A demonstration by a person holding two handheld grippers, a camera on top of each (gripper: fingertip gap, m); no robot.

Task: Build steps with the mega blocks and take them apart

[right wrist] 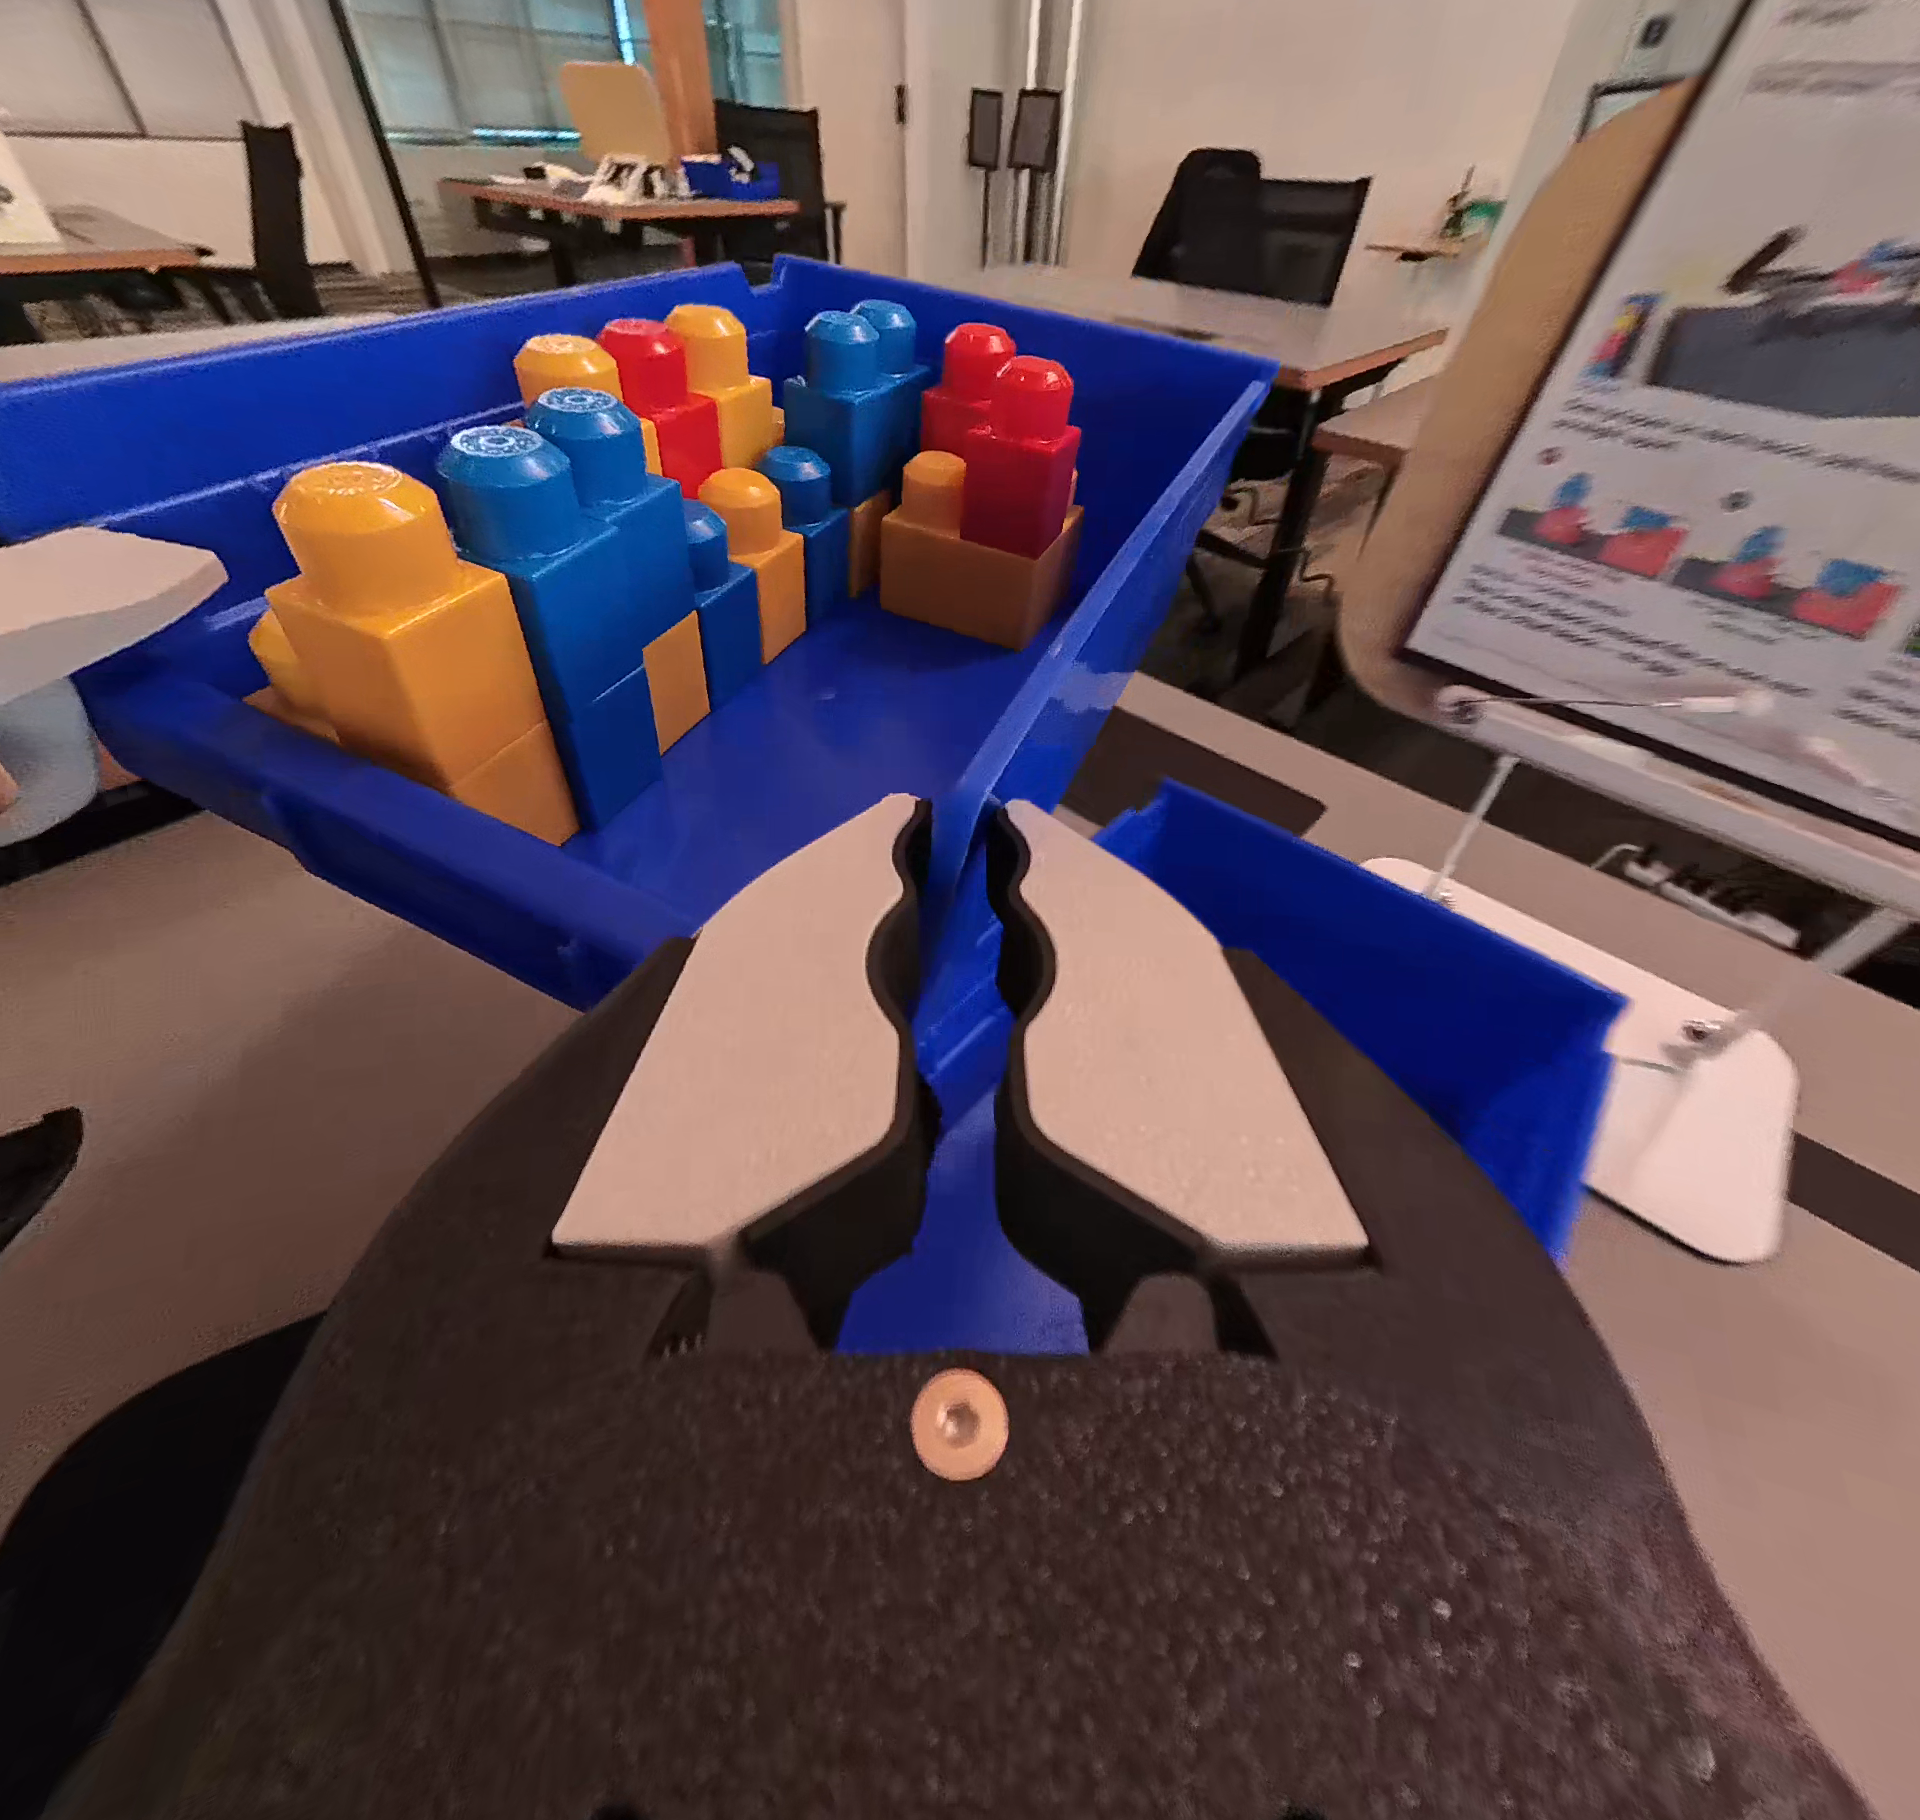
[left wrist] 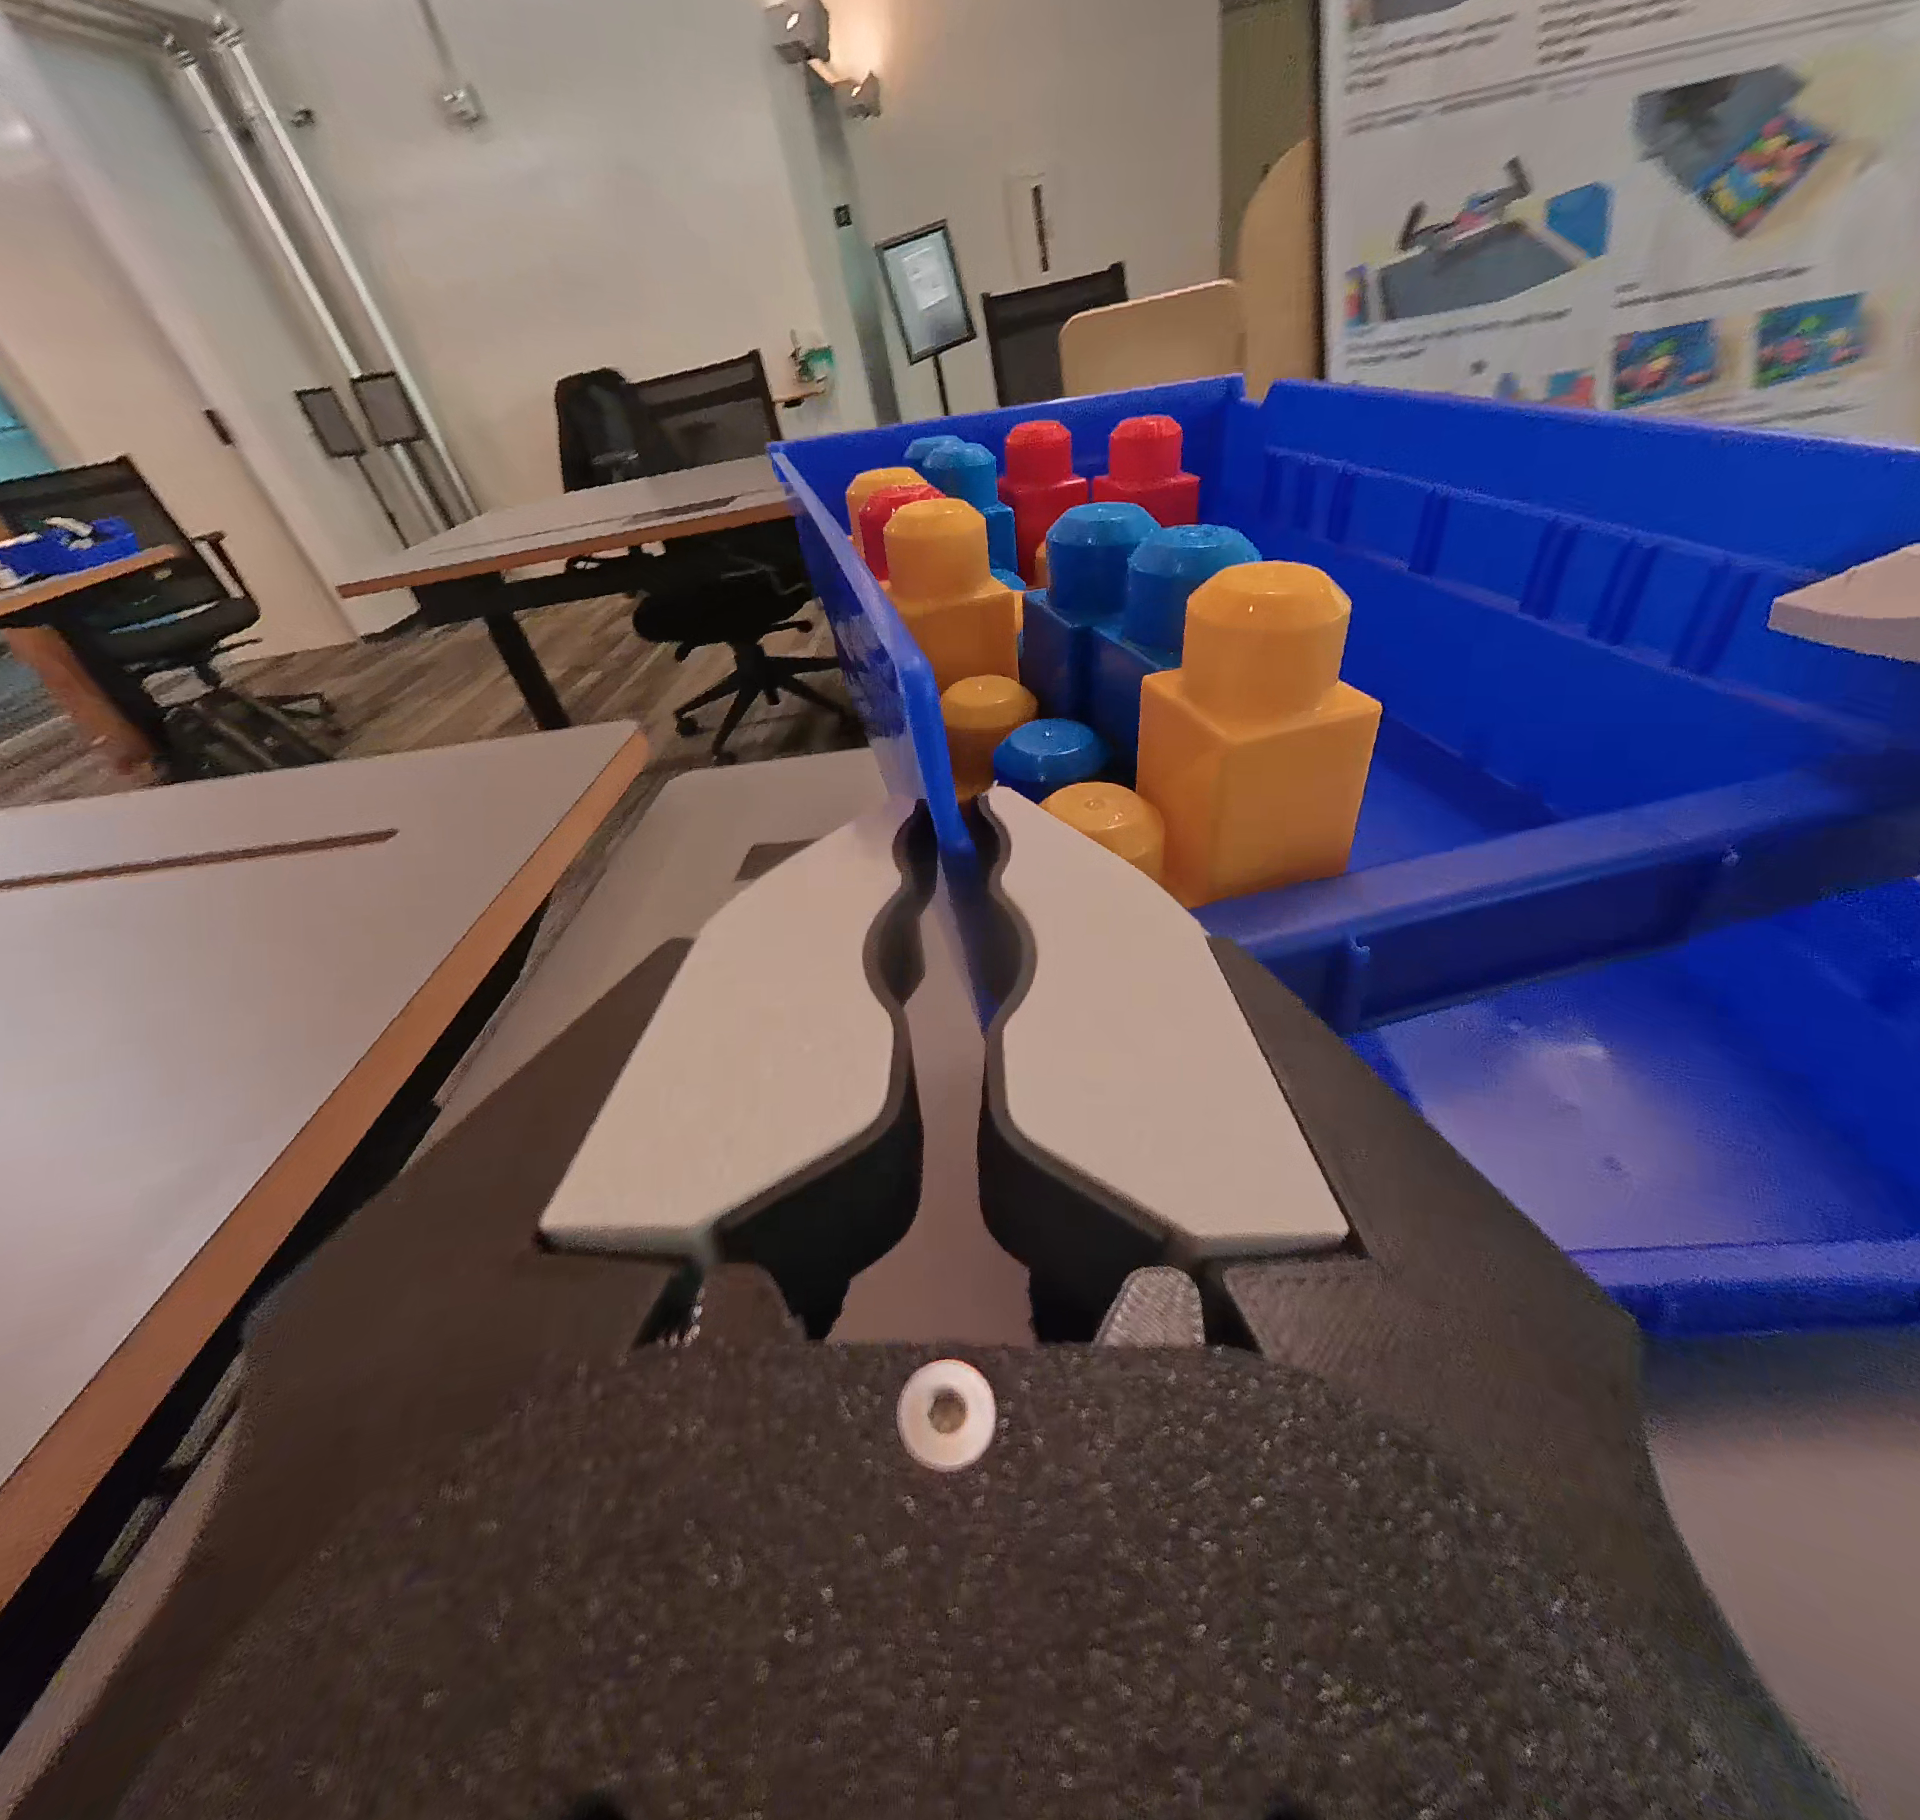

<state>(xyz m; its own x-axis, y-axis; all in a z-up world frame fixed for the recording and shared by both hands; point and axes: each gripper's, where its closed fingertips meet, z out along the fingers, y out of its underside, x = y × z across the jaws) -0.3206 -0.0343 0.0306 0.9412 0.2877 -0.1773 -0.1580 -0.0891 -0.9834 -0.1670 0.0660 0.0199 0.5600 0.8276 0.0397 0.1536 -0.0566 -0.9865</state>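
A blue plastic bin [left wrist: 1558, 565] holds mega blocks stacked along one side: yellow [left wrist: 1257, 762], blue [left wrist: 1101, 565] and red [left wrist: 1039, 482]. My left gripper [left wrist: 951, 835] is shut on the bin's left wall. My right gripper [right wrist: 961, 825] is shut on the bin's [right wrist: 208, 420] right wall. The bin hangs tilted between them above the table. The right wrist view shows the yellow [right wrist: 405, 648], blue [right wrist: 582, 523] and red [right wrist: 1018, 461] blocks in stepped stacks. Each view shows a fingertip of the other gripper at the bin's opposite wall.
A second blue bin [right wrist: 1351, 949] lies below the held one; it also shows in the left wrist view [left wrist: 1662, 1126]. A poster board [right wrist: 1714, 420] on a stand with a white base [right wrist: 1683, 1147] is at the right. Grey tables [left wrist: 208, 991] and office chairs stand behind. Spacing between my two grippers at the tips: around 20 cm.
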